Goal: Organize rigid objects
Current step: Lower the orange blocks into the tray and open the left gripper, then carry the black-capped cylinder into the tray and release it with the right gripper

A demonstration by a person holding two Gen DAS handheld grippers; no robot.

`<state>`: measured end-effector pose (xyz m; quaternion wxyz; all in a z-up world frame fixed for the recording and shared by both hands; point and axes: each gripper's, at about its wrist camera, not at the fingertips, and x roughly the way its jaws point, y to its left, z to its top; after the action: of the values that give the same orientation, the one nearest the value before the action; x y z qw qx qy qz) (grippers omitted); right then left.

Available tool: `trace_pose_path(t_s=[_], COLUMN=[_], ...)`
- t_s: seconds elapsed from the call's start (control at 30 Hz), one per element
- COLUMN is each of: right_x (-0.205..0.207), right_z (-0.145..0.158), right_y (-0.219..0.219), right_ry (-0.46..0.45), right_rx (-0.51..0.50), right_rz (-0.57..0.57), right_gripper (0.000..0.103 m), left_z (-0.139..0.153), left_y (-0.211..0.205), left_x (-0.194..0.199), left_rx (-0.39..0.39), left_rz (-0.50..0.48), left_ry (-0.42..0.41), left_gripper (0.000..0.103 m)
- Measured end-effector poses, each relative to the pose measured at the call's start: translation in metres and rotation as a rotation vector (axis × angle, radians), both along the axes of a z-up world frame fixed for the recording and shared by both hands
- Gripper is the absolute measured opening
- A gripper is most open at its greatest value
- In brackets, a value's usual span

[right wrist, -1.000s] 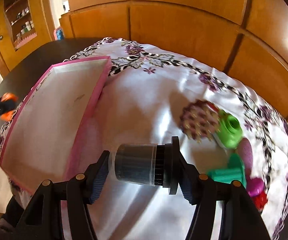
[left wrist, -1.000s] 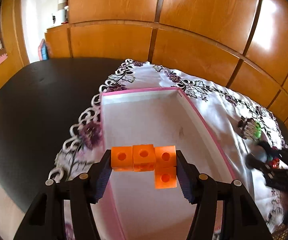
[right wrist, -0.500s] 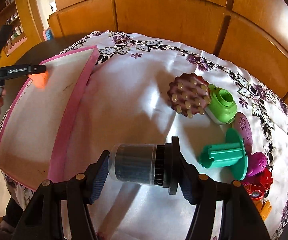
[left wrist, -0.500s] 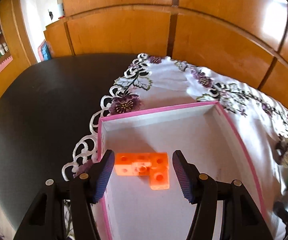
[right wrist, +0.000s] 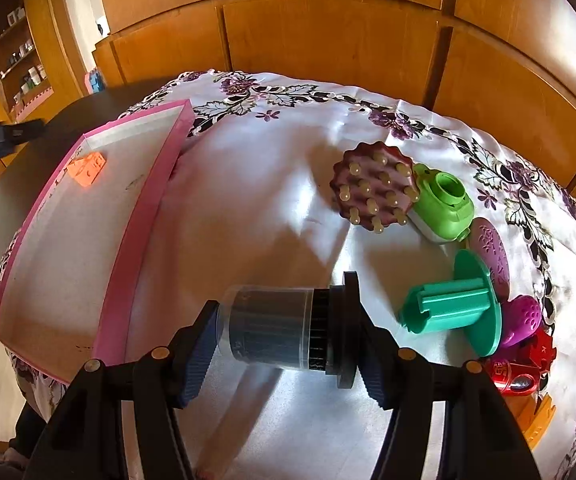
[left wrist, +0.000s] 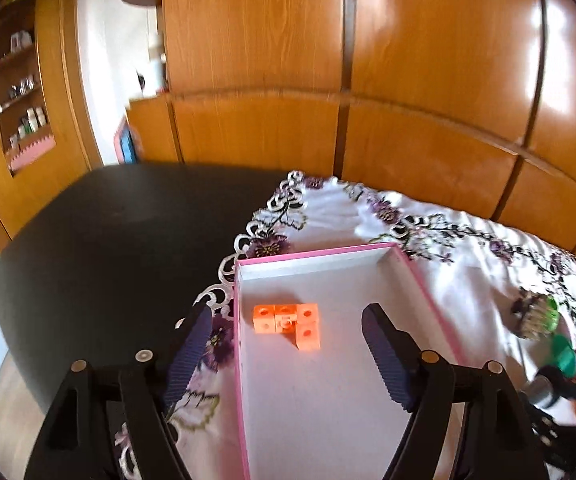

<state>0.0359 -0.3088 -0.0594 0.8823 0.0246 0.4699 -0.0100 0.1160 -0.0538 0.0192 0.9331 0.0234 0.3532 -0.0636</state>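
The left gripper point(left wrist: 288, 340) hangs above the near-left part of a shallow cardboard box with pink walls and a white floor point(left wrist: 428, 292); its jaws have just been opening and now stand wide apart, with nothing between the ribbed pads. Below them an L-shaped cluster of four snap-together orange plastic cubes point(left wrist: 290, 322) lies on the box floor close to the far-left corner, clear of both pads. From the right wrist view the same orange cluster point(right wrist: 87, 169) shows near the far end of the box point(right wrist: 144, 216), beside its left wall. The box sits on a white tablecloth embroidered with purple flowers point(right wrist: 272, 200), spread over one end of a dark worktop point(left wrist: 108, 240). The right gripper point(right wrist: 288, 344) is clamped endwise on a clear plastic cylindrical jar with a black ribbed cap point(right wrist: 284, 330), which lies sideways between the pads above the cloth, cap toward the right pad. Farther right on the cloth lie a round maroon scalp brush with cream knobs point(right wrist: 372, 188), touching a bright green toy camera point(right wrist: 444, 204), then a teal plastic spool with a wide flange point(right wrist: 460, 308), a magenta perforated piece point(right wrist: 524, 320) and a red toy point(right wrist: 524, 368), all crowded together.
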Motion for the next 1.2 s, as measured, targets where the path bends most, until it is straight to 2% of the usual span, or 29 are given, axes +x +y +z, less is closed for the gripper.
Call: trace_pose_path(t_s=[0.33, 0.83, 1.0, 1.2], right_x=[-0.004, -0.001, 0.0, 0.011], right_z=[0.001, 0.004, 0.027, 0.056], right_y=[0.002, 0.004, 0.007, 0.031], right_ry=[-0.019, -0.012, -0.06, -0.115], right_rx=[-0.014, -0.029, 0.001, 0.032], right_rz=[-0.028, -0.052, -0.05, 0.021], right_gripper=[0.063, 0.063, 0.063, 0.063], left_z=[0.017, 0.022, 0.018, 0.014], left_y=[0.007, 0.027, 0.034, 0.043], left_x=[-0.053, -0.08, -0.083, -0.085], left_rx=[0.017, 0.005, 0.002, -0.016], left_rz=[0.012, 0.034, 0.042, 0.053], left_ry=[-0.051, -0.064, -0.057, -0.046], left_gripper=[0.078, 0.079, 0.079, 0.079])
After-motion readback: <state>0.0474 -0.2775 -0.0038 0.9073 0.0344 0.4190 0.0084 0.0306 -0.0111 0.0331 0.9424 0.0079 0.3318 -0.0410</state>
